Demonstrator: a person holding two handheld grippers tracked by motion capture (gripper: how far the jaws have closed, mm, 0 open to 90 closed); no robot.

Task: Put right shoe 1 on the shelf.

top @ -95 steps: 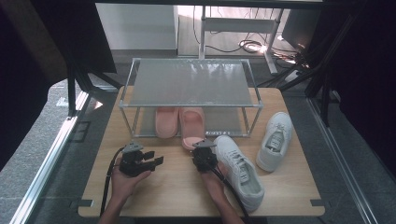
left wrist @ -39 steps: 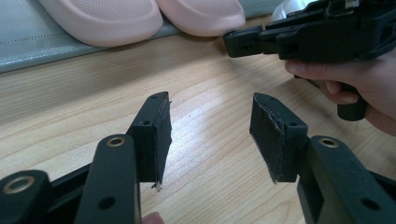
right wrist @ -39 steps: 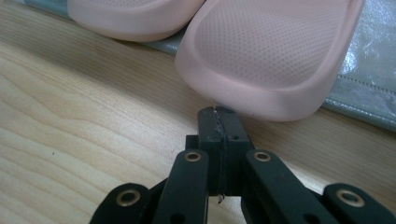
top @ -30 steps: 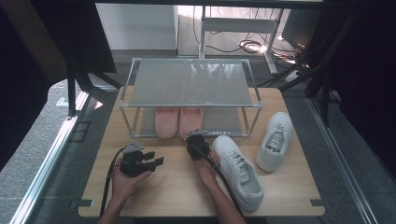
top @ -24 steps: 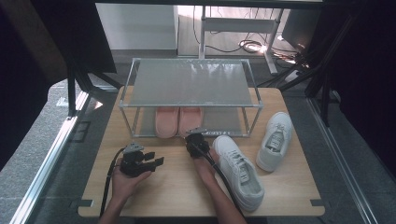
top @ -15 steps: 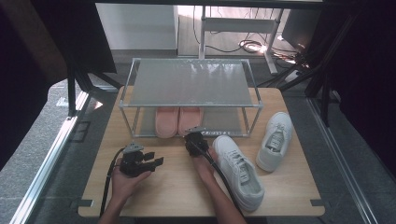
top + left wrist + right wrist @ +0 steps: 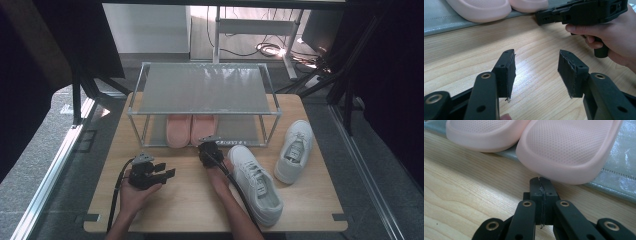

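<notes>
Two pink slippers (image 7: 190, 129) lie side by side on the lower shelf of a metal shoe rack (image 7: 204, 90). My right gripper (image 7: 206, 145) is shut with nothing between its jaws, and its tip is right at the heel edge of the right slipper (image 7: 571, 150); I cannot tell if they touch. The left slipper (image 7: 484, 135) sits beside it. My left gripper (image 7: 167, 170) rests open over bare wood, empty (image 7: 536, 72), pointing toward the right gripper (image 7: 584, 12) and the slippers (image 7: 481, 8).
Two white sneakers lie on the wooden table (image 7: 175, 210): one (image 7: 256, 182) by my right forearm, one (image 7: 295, 150) right of the rack. The rack's grey lower shelf (image 7: 619, 182) edge runs across just ahead. A desk and cables stand beyond the table.
My right gripper has moved forward to the rack's front edge since 3.2 s ago, and the right slipper now lies farther in on the shelf. The left gripper has stayed put.
</notes>
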